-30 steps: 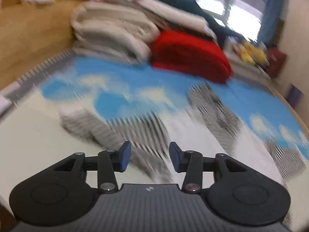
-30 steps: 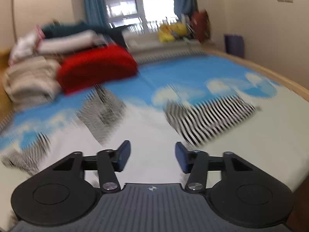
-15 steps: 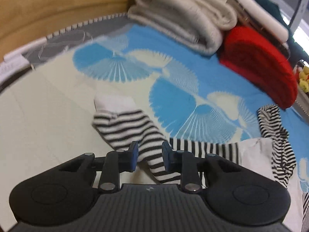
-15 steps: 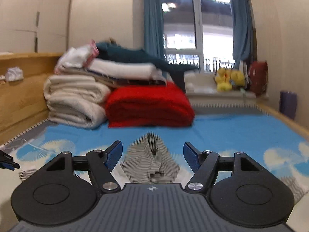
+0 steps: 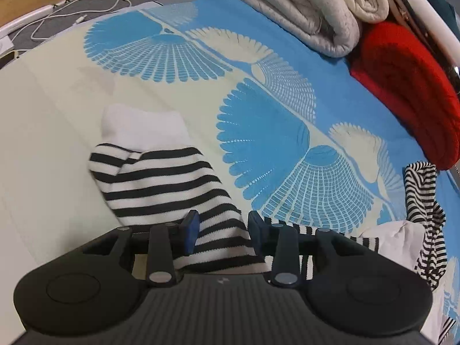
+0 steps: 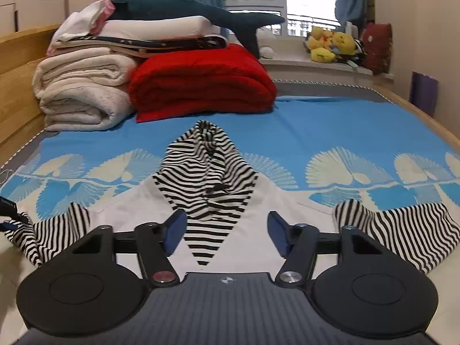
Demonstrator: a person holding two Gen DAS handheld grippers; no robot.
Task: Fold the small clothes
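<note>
Striped black-and-white cotton dominates this bed scene, where a small hooded top [image 6: 212, 189] lies spread face-up on a blue-and-cream fan-print bedspread [image 6: 330, 132], its hood pointing toward the red folded blanket [image 6: 201, 83] stacked at the head of the bed. The folding appears to be at its opening step: the garment is still flat, both sleeves flung outward, nothing yet doubled over. The left tool [image 5: 221, 231] hovers low over the left sleeve [image 5: 161, 184], which runs away from the hood and ends in a white cuff; its blue pads have just been opening a little and now stand apart on either side of the striped cloth, which shows between them, though no pad can be seen pressing on it. The right tool [image 6: 224, 234] hangs released above the white chest panel just below the hood, its jaws, having just narrowed somewhat, still wide with nothing gripped; the right sleeve [image 6: 402, 230] lies out to the far side of the hood. The next move likely calls for the left tool to sink onto the sleeve and pinch it, then carry it inward across the chest. The knit looks soft and limp, rumpled around the hood. Cream quilts [image 6: 83, 97] sit just beside the red blanket.
</note>
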